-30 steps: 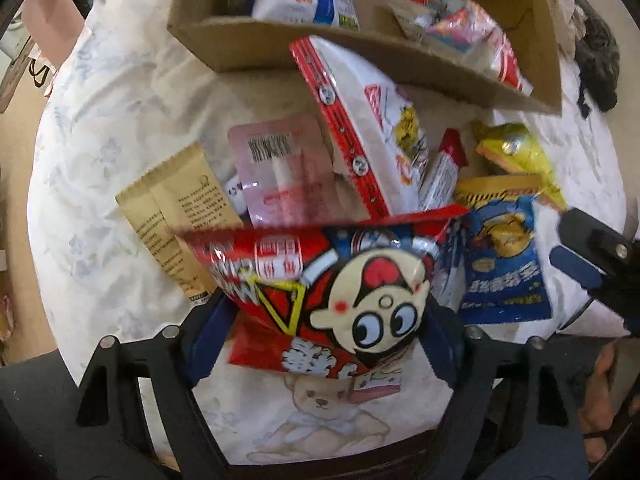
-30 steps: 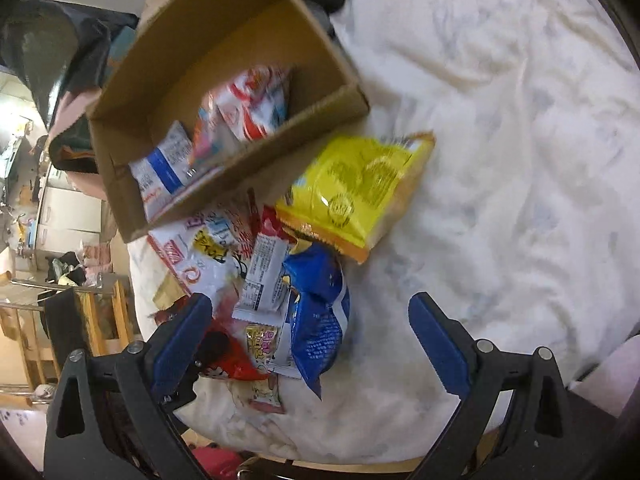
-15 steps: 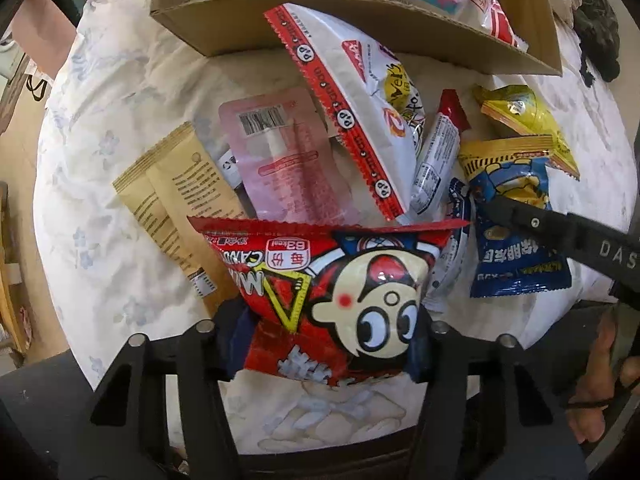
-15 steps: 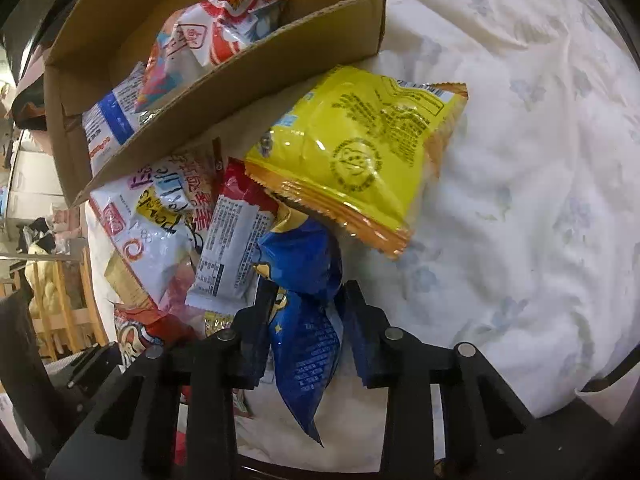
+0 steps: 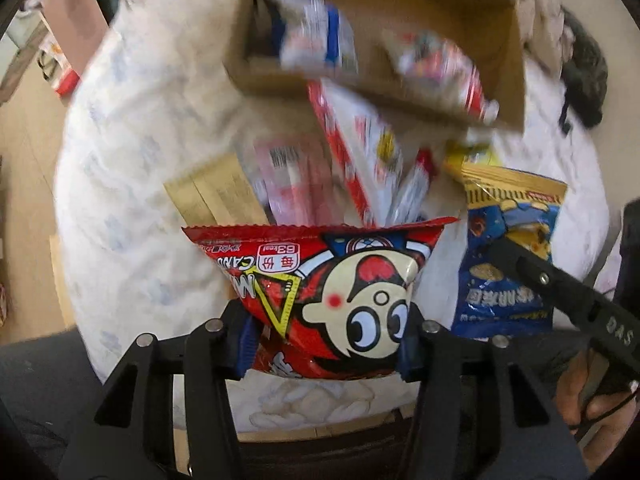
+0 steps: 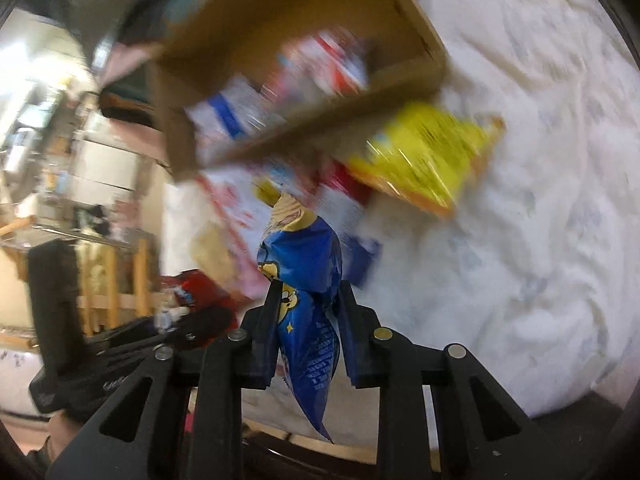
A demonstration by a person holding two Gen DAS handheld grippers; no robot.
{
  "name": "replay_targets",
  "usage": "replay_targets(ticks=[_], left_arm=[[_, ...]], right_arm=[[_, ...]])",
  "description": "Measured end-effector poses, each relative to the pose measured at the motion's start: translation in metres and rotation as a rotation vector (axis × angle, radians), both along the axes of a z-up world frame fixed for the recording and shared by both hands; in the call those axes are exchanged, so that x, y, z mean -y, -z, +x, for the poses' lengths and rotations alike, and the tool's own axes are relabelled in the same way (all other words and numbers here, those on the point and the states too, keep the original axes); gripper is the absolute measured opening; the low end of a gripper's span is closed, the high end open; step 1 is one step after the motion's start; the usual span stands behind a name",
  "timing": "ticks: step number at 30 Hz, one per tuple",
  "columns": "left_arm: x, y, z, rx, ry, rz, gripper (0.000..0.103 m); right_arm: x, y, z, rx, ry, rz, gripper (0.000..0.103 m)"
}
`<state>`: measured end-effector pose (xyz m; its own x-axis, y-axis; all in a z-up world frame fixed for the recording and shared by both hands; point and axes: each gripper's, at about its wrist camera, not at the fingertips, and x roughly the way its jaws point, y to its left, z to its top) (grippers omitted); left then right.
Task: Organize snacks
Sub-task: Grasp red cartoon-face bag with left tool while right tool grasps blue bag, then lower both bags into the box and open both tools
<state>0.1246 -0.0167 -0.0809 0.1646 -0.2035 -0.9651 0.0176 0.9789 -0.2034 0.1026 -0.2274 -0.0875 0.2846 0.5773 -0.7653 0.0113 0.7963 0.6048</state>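
Now carry both packets to the far box — left gripper clamps the red bag, right gripper closing on the blue bag; release inside.

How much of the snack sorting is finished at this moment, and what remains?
Done: two or three packets lie in the cardboard box. In hand: the left hand-held gripper grips a red cartoon snack bag; the right hand-held gripper is closing on a blue snack bag. Left: the yellow bag and several other packets on the white cloth.
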Motion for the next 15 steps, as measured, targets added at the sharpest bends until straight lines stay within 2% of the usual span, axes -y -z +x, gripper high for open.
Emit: replay_targets(ticks=[2,5,15], left_arm=[[-0.004,-0.017,0.005,0.049,-0.011,0.009,0.048],[-0.010,-0.034,0.012,0.087,-0.023,0.007,0.048],[-0.009,-0.056,0.041,0.126,-0.031,0.032,0.048]], right_arm=[[0.000,-0.017,0.001,0.072,0.000,0.013,0.027],[0.006,-0.029,0.004,0.120,0.023,0.022,0.027],[0.019,-0.066,0.026,0.225,0.066,-0.042,0.027]])
